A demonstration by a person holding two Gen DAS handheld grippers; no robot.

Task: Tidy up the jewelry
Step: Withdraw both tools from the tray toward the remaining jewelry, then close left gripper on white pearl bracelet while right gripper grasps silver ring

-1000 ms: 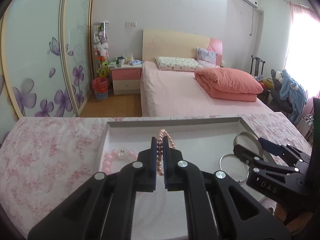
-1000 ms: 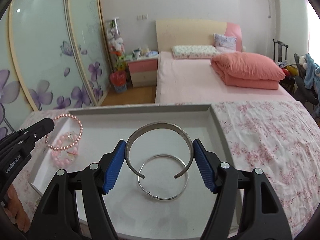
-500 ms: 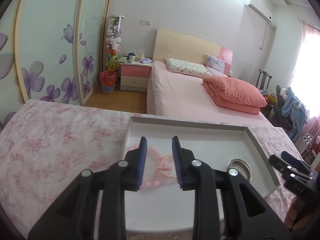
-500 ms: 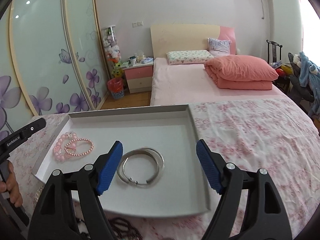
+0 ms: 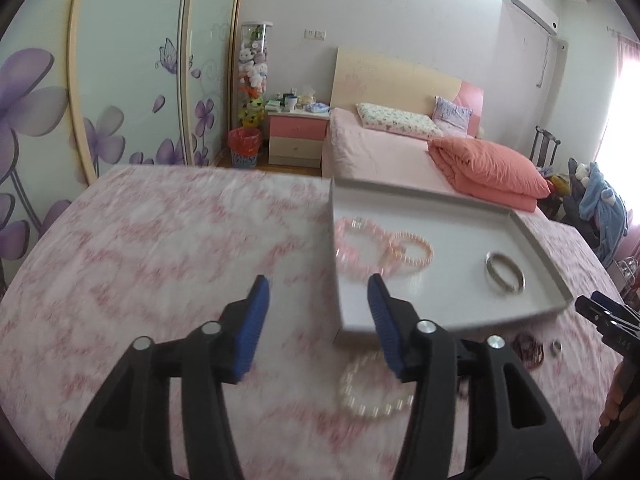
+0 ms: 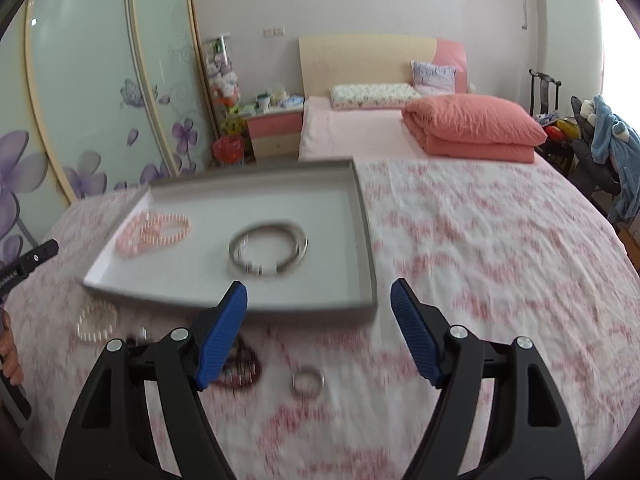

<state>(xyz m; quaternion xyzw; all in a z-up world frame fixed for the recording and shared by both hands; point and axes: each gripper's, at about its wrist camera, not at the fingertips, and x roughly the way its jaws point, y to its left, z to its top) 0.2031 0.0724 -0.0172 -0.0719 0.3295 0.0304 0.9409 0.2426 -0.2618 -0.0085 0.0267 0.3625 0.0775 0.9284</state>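
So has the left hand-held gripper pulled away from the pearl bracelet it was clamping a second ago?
Yes. The left hand-held gripper, jaws opening and empty, has backed off leftward past the grey tray; the pink pearl bracelet lies inside.

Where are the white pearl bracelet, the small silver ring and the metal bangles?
white pearl bracelet [image 5: 374,394], left wrist view, on its beads.
small silver ring [image 6: 307,384], right wrist view, on its band.
metal bangles [image 6: 267,245], right wrist view, on the rims.

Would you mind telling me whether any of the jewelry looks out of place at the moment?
Yes. Three pieces lie on the floral cloth in front of the tray, not in it: a white bead bracelet, a dark bead bracelet and a small ring. Pink bracelets and silver bangles are inside.
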